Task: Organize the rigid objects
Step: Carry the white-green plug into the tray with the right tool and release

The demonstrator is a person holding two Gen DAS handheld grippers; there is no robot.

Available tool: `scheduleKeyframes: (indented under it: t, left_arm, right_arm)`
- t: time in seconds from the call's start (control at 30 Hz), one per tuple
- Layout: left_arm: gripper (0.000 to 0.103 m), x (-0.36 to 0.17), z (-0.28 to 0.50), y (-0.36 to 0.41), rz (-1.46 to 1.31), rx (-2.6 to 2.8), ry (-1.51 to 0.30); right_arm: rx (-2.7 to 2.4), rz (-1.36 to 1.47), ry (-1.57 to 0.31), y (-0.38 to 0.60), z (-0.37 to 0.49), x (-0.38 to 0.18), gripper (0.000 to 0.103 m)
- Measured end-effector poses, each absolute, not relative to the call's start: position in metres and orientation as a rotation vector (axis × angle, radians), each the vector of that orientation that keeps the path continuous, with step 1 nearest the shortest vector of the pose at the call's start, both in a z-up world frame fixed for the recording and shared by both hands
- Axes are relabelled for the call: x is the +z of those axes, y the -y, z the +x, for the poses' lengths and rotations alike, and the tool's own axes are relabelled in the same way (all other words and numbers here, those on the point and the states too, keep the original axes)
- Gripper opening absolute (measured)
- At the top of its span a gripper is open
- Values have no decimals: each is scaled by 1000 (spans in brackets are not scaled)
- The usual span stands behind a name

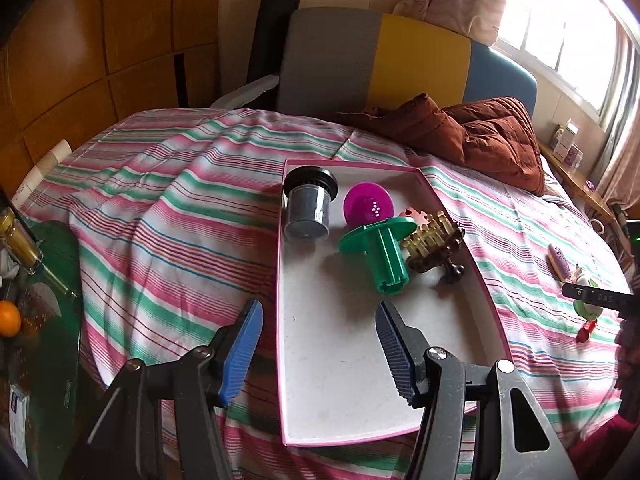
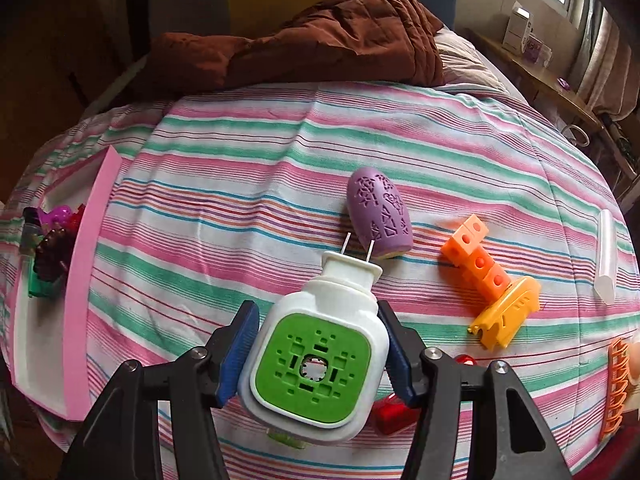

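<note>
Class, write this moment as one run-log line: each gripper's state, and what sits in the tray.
left gripper: open, above tray | right gripper: shut on white-and-green plug-in device | tray: grey canister, green spool

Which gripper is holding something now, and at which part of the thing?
The right gripper holds the white and green plug-in device by its two sides. The left gripper holds nothing.

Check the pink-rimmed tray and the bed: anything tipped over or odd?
In the pink-rimmed white tray, the grey cylinder with the black cap and the green plastic spool lie on their sides. On the striped sheet, the orange block stack has toppled onto the yellow piece.
</note>
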State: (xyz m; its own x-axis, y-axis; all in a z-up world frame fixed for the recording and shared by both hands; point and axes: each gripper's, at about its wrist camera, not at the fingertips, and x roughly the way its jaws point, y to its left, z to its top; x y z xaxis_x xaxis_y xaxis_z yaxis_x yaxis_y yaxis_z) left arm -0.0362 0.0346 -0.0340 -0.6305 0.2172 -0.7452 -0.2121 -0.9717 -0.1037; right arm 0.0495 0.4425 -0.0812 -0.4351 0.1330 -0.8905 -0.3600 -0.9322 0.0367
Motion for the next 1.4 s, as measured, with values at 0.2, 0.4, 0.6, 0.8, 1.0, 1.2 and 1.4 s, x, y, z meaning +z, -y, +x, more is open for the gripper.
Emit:
scheduleKeyframes:
  t: [0.2, 0.4, 0.6, 0.8, 1.0, 1.2, 1.4]
  left_arm:
    - [60, -35, -33, -27, -1199, 2652, 18]
    - [60, -38, -34, -16, -1219, 2660, 61]
    - [60, -41, -32, -3, -1235, 2686, 79]
    - [60, -44, -32, 12, -1246, 2710, 107]
    - [60, -44, -34, 31, -1250, 2746, 146]
    - [60, -52, -37, 50, -1293, 2765, 192]
    - [60, -56, -36, 59, -1308, 2774, 206]
  right_arm:
    - [2451, -1499, -320, -420, 52, -88, 59]
    - [2553, -1452, -348, -390, 57, -72, 59]
    - [2758, -1425, -329, -333, 46, -40, 59]
    - [2947, -1497, -269, -247, 14, -27, 59]
    - [3039, -1587, -170, -179, -23, -34, 59]
    - [3032, -1708, -193, -144, -55, -61, 59]
    - [2955, -1813, -277, -138, -76, -90, 60]
